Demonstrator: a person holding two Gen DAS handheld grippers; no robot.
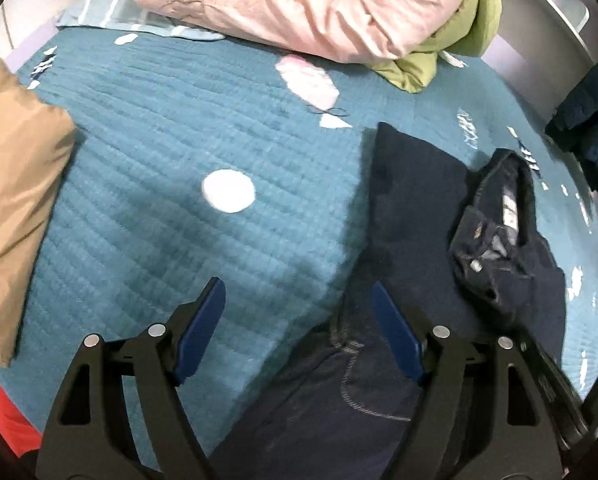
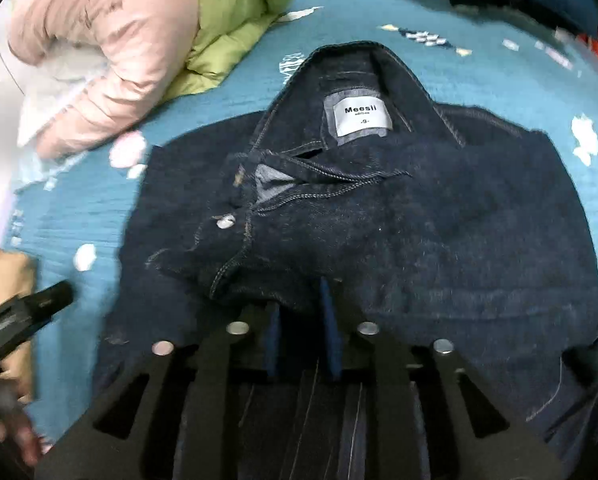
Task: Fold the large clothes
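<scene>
My left gripper (image 1: 297,300) hangs wide open and empty over a quilted teal bedspread (image 1: 147,128), its blue pads clear of the cloth. My right gripper (image 2: 299,300) stands part open above the dark denim jacket (image 2: 419,220); whether its pads pinch the fabric, I cannot tell. The jacket lies spread on the bed, collar up, pale stitching along the seams, a white neck label (image 2: 362,119) showing. A pink puffy coat (image 2: 111,52) and a green one (image 2: 231,12) are heaped near the collar.
</scene>
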